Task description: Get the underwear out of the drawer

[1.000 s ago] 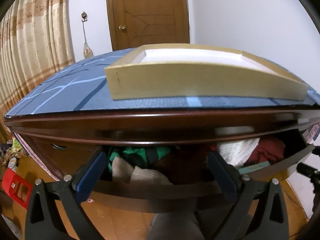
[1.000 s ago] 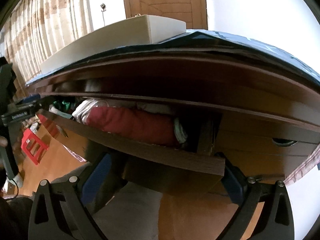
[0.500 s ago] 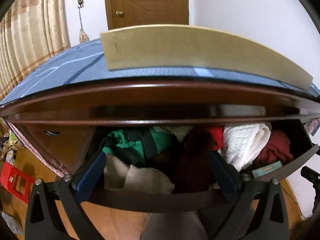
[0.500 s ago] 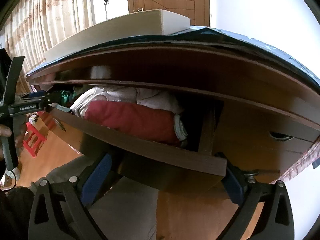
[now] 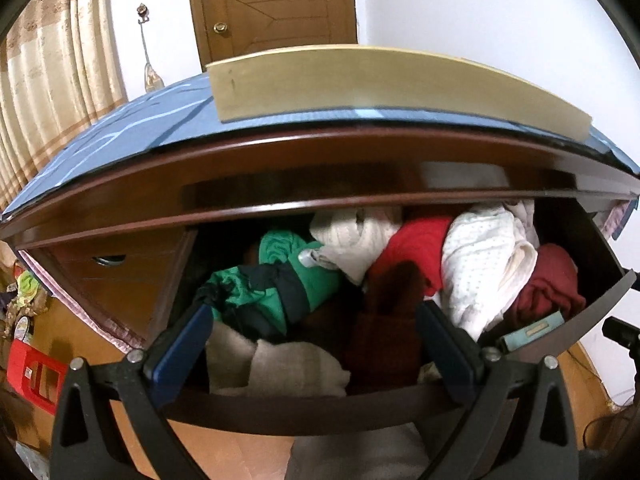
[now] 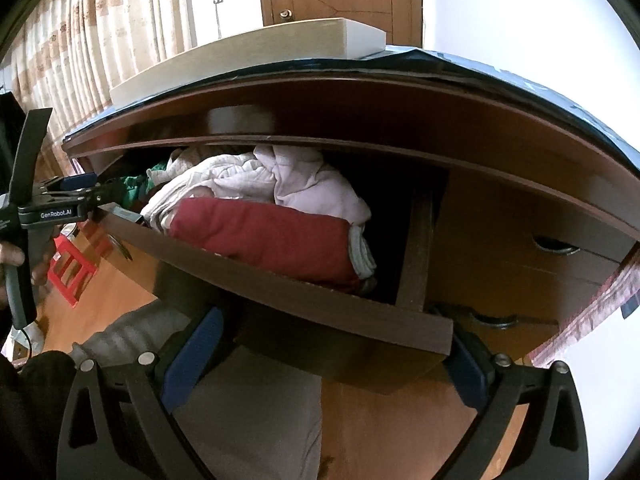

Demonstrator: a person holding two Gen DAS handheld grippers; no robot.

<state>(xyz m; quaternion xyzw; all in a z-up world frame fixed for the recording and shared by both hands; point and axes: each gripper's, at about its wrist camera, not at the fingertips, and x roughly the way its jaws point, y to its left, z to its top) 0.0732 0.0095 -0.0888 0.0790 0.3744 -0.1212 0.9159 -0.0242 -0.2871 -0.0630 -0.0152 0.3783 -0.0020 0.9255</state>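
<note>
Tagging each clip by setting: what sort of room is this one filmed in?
Most likely a bedroom at home. An open drawer of a dark wooden dresser is stuffed with folded clothes, with curtains to one side and a wooden door behind.

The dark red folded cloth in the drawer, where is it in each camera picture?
Left wrist view: the dark red folded cloth lies at the drawer's far right, beside the white dotted cloth.
Right wrist view: it lies centre, behind the drawer front.
Shared landmark: the pale wooden tray on top.
</note>
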